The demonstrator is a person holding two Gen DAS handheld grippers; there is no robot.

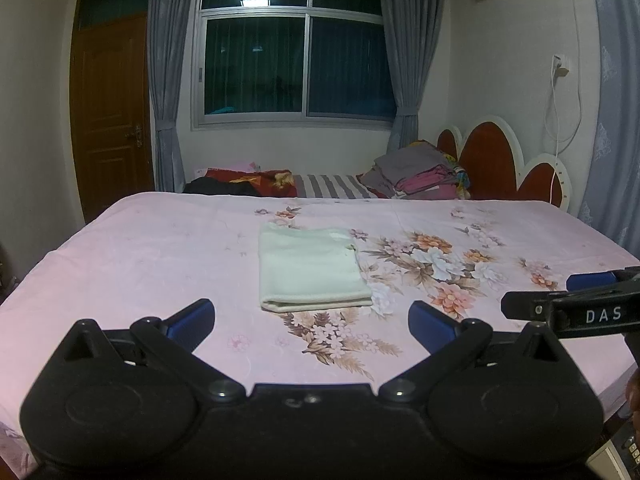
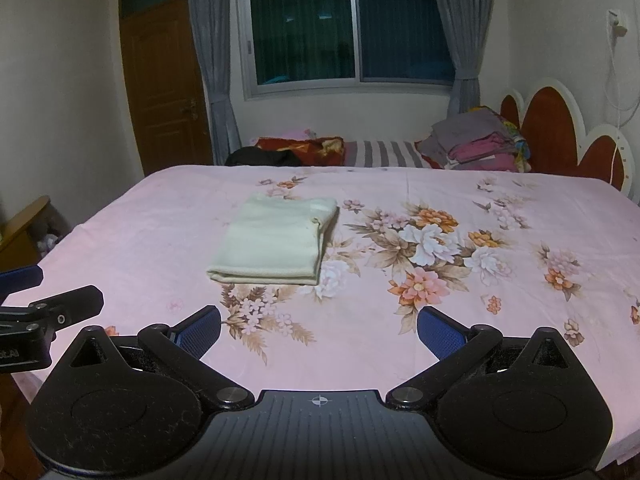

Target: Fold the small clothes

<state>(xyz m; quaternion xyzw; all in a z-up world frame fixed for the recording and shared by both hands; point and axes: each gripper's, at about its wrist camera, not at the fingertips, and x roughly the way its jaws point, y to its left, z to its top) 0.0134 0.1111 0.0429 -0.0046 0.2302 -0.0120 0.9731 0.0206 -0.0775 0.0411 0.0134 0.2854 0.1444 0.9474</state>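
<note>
Left gripper: jaws spread wide, blue pads apart, nothing between them. It hangs over the near edge of the bed, clear of the cloth. Right gripper: same state, jaws wide, empty, also over the near edge. Each gripper shows at the margin of the other's view; the right one carries the letters "DAS" on its black body.

Folded cream garment lies flat on the pink floral bedsheet, ahead of both grippers and apart from them. From the left wrist view it sits roughly centred between the fingers; from the right wrist view it sits left of centre. Shape is a neat rectangle, thick fold edge facing the grippers, a small hem or tag detail at the far right corner. What sort of garment cannot be told. Its right side lies just beside the printed flower cluster, orange and white blooms.

Beyond the sheet's far edge: a stack of folded clothes, grey on top, pink beneath, near the red and white headboard. Left of the stack, a striped grey cloth, a red patterned cloth and something dark.

Back wall: window dark, grey curtains tied at both sides. Brown wooden door to the left, shut. Air conditioner unit high on the right wall, white cable hanging from a wall socket.
</note>
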